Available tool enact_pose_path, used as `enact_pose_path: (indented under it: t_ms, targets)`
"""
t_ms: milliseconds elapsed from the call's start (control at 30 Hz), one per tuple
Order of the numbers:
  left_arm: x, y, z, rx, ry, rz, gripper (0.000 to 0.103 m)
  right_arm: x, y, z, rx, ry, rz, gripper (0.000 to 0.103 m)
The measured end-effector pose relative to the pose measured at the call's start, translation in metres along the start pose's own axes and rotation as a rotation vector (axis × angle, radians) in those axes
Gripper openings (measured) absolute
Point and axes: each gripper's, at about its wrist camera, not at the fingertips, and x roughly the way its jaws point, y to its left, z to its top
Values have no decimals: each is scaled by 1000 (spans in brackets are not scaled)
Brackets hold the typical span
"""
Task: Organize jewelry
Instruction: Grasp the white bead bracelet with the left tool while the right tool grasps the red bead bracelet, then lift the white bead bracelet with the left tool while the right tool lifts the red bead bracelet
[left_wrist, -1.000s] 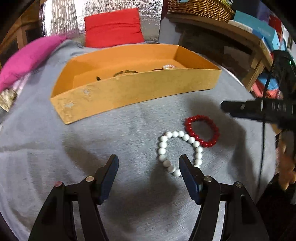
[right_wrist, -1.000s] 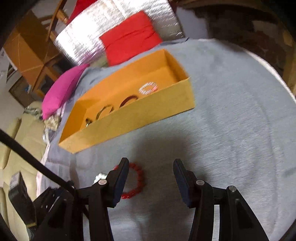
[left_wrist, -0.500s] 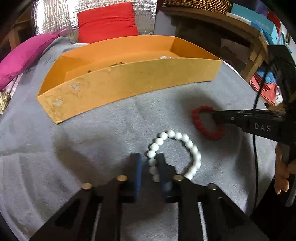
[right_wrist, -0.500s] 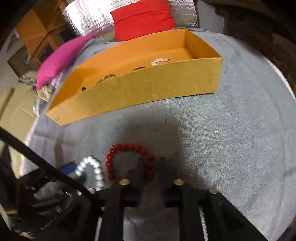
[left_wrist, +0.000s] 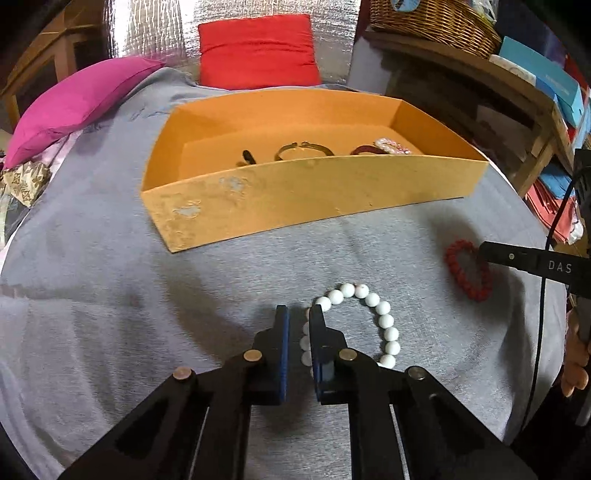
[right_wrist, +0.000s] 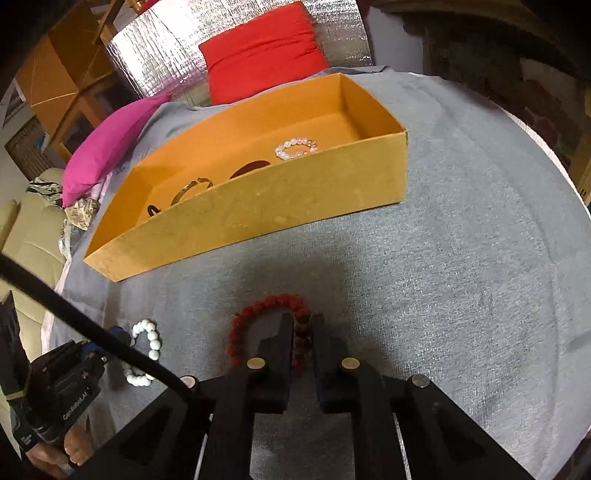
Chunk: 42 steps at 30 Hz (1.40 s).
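A grey cloth (left_wrist: 110, 295) covers the whole round surface, and on it, up at twelve o'clock from both cameras, sits the long orange box (left_wrist: 314, 192), open-topped, its near wall scuffed pale in spots. Behind it, a red cushion (left_wrist: 258, 51) at twelve and a magenta cushion (left_wrist: 74, 103) off at ten. Inside the box lie a pale pink bead bracelet (right_wrist: 295, 148) towards the right end, a dark reddish band (right_wrist: 249, 169) beside it, and a thin gold bangle (right_wrist: 192, 187) further left; something small and dark sits at the far left, too hidden by the wall to name.

Now the action up front. The left gripper (left_wrist: 295, 321) has its jaws clamped on the left side of the white bead bracelet (left_wrist: 373, 306), beads pinched between the blue pads, the rest of the loop curving out to two o'clock on the cloth. The right gripper (right_wrist: 303, 321) is squeezed tight on the red bead bracelet (right_wrist: 251, 317), its loop arcing away to ten o'clock. In the left view the red bracelet lies at three o'clock from the white one, near but apart.
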Motion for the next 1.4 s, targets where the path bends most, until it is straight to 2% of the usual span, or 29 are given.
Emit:
enact_pose_path:
  t_ms: [100, 167, 233, 300, 567, 600, 700, 767, 900, 1167, 1400]
  targets:
    - [-1, -1, -2, 6, 8, 1, 19, 0, -3, 0, 15, 18, 1, 12]
    - [-3, -4, -3, 13, 6, -12, 39, -1, -7, 0, 21, 19, -5, 13]
    - [-7, -7, -4, 25, -3, -27, 45, -2, -9, 0, 23, 20, -10, 18]
    - [-9, -10, -5, 42, -9, -36, 45, -3, -12, 0, 29, 19, -6, 23]
    - [3, -14, -7, 47, 46, -62, 45, 6, -1, -3, -31, 38, -44, 23]
    - [4, -15, -8, 49, 51, -66, 45, 7, 0, -3, -34, 38, -44, 23]
    - [6, -21, -8, 71, 54, -79, 33, 9, 0, -3, -40, 33, -53, 24]
    - [9, -23, -7, 72, 57, -84, 21, 10, 3, -4, -63, 23, -66, 23]
    - [12, -22, -3, 52, 60, -80, 12, 13, 11, -8, -118, -5, -113, 23]
    - [7, -17, -2, 57, 47, -76, 10, 15, 22, -16, -143, -50, -187, 23]
    - [-6, -1, -4, 22, 18, -59, 9, 23, 44, -11, -180, -14, -283, 22]
